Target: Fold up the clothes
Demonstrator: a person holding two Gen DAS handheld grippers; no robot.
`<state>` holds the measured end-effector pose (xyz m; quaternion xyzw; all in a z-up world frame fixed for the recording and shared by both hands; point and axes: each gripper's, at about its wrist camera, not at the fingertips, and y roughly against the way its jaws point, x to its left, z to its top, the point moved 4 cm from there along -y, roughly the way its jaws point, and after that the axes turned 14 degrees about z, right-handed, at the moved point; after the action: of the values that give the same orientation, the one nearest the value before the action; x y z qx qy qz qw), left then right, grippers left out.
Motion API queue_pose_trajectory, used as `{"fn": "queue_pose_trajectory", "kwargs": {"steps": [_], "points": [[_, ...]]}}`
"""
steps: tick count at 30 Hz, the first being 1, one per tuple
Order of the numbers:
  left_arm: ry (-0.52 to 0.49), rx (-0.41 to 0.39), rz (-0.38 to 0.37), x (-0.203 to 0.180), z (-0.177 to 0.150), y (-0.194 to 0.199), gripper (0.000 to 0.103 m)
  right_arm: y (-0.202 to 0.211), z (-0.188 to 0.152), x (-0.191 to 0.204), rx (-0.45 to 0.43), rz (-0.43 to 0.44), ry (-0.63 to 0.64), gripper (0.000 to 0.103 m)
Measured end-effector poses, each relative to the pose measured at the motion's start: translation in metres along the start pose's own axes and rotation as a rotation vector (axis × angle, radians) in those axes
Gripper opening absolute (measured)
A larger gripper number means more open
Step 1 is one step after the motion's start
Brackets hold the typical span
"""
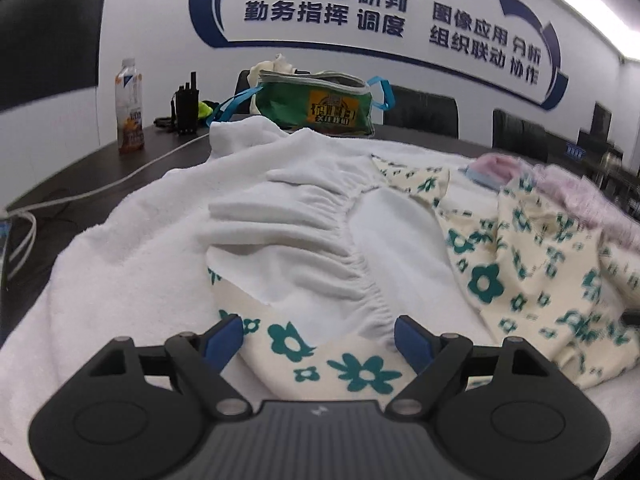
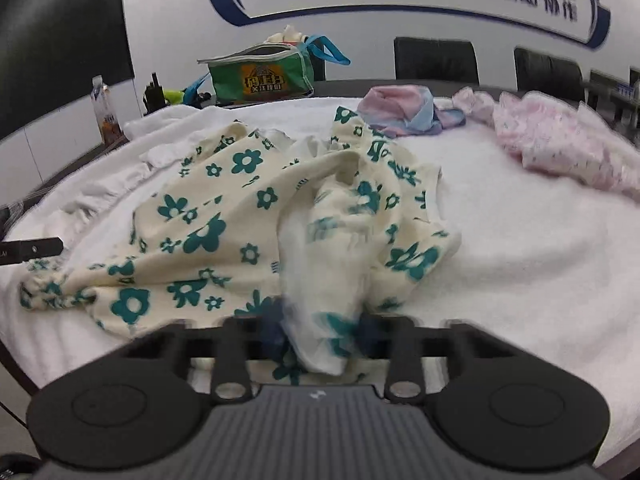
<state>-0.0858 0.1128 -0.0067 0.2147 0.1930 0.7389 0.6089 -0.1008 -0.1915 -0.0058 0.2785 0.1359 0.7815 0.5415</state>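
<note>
One cream garment with teal flowers (image 2: 224,240) lies rumpled on the white towel (image 2: 520,240). The right gripper (image 2: 320,332) is clamped on its near hem at 6 o'clock. The left gripper (image 1: 318,336) hovers level, fingers apart, over one white elastic-edged cloth (image 1: 304,236). Two pink garments lie at 1 o'clock; one green bag (image 2: 262,76) at 12.

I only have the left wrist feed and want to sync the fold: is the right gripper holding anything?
Observer: Yes. The right gripper is shut on a bunched fold of the flowered garment.
Operator: My left gripper looks open over the white elastic hem. What lies right of the flowered piece?
Observer: Bare white towel, then a pink patterned garment near the far edge.
Operator: I see a pink and blue blur behind it. What is that?
Observer: A crumpled pink-and-blue cloth, lying just behind the flowered garment's far end.
</note>
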Motion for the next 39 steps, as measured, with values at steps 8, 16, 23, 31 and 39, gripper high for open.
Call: {"fn": "queue_pose_trajectory", "kwargs": {"steps": [8, 16, 23, 31, 39], "points": [[0.023, -0.003, 0.013, 0.012, 0.002, 0.001, 0.016, 0.028, 0.015, -0.02, -0.087, -0.061, -0.001, 0.01], [0.128, -0.065, 0.003, 0.022, 0.023, 0.027, 0.012, 0.033, 0.027, -0.036, -0.134, -0.104, 0.007, 0.043], [-0.034, -0.043, -0.251, -0.043, 0.02, 0.03, 0.055, 0.011, 0.034, -0.044, -0.129, -0.122, 0.024, 0.043], [-0.112, -0.014, -0.221, -0.073, 0.003, 0.002, 0.063, -0.013, 0.043, -0.053, -0.124, -0.141, 0.044, 0.054], [-0.133, -0.031, -0.21, -0.075, -0.002, 0.004, 0.073, -0.047, 0.04, -0.013, -0.082, -0.097, 0.306, 0.059]]}}
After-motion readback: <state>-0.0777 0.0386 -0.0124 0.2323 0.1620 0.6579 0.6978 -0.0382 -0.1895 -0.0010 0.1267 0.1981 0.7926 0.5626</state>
